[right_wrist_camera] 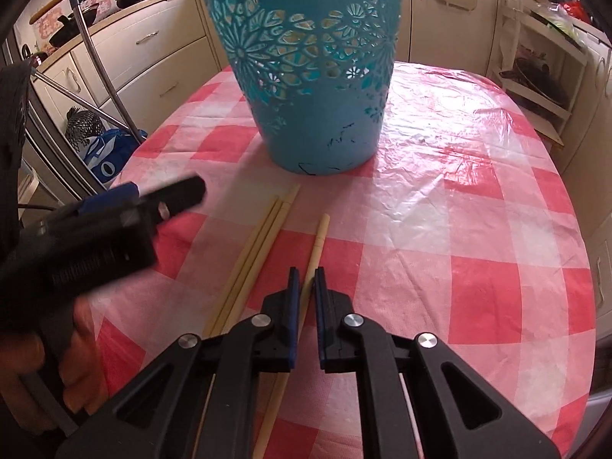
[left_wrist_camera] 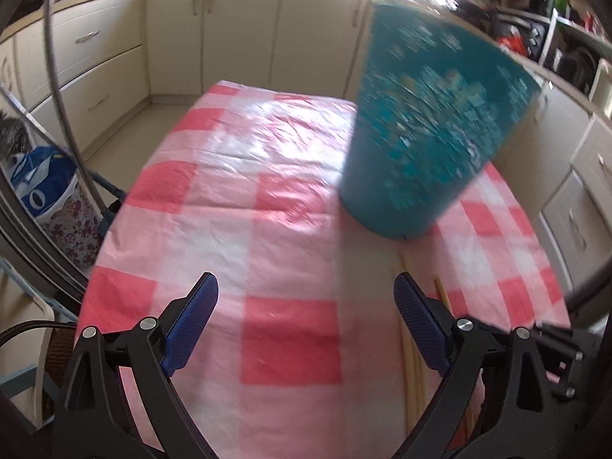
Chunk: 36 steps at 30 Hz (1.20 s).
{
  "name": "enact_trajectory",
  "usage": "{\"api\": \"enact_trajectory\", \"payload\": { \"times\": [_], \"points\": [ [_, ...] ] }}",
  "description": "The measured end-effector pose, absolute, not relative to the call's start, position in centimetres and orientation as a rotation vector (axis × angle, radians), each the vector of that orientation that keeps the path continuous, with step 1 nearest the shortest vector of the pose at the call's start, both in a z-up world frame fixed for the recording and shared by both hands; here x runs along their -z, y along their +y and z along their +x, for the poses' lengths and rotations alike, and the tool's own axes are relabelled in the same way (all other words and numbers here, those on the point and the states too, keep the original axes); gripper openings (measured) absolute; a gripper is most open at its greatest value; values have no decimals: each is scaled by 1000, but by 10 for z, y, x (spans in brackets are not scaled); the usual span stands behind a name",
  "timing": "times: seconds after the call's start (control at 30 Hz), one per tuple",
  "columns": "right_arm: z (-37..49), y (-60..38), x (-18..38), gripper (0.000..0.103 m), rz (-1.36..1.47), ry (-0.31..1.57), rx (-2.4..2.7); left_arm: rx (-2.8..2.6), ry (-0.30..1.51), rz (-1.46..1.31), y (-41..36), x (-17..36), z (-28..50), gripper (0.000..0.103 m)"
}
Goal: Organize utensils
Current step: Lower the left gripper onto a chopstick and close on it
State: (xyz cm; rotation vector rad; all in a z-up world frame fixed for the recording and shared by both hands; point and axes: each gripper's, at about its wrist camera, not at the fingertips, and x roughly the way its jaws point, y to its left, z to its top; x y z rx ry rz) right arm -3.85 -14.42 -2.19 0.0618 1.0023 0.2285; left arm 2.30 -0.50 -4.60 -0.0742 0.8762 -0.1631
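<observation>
A teal plastic basket [right_wrist_camera: 313, 76] with flower cut-outs stands upright at the far middle of the table; in the left wrist view the basket [left_wrist_camera: 432, 122] is blurred, ahead and to the right. Pale wooden chopsticks [right_wrist_camera: 260, 244] lie bundled on the cloth in front of it. A single chopstick [right_wrist_camera: 318, 237] lies just right of them and runs between the pads of my right gripper [right_wrist_camera: 306, 273], which is shut on it low over the table. My left gripper [left_wrist_camera: 306, 283] is wide open with nothing between its fingers; chopsticks [left_wrist_camera: 443, 294] lie by its right finger. A hand holds it at the left [right_wrist_camera: 168, 195].
The oval table wears a red and white checked plastic cloth [right_wrist_camera: 478, 267]. Cream kitchen cabinets [left_wrist_camera: 237, 30] ring the room. A white shelf rack [right_wrist_camera: 543, 76] stands off the table's right. A blue bag [left_wrist_camera: 38, 187] and metal tubing [right_wrist_camera: 99, 61] sit off its left edge.
</observation>
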Motion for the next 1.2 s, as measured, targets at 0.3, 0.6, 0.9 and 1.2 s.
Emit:
{"api": "enact_trajectory", "payload": {
  "times": [0.3,0.6,0.9,1.2],
  "points": [
    [-40,-154,21,8,101,1009,-238,191,938,8,-23,52,26,89],
    [-38,-168,21,9,162,1057,-294,229,978,52,-29,59,28,89],
    [-38,-176,20,9,194,1064,-285,219,988,104,-37,61,26,89],
    [-38,-176,20,9,193,1066,-283,189,987,101,-33,60,24,88]
  ]
}}
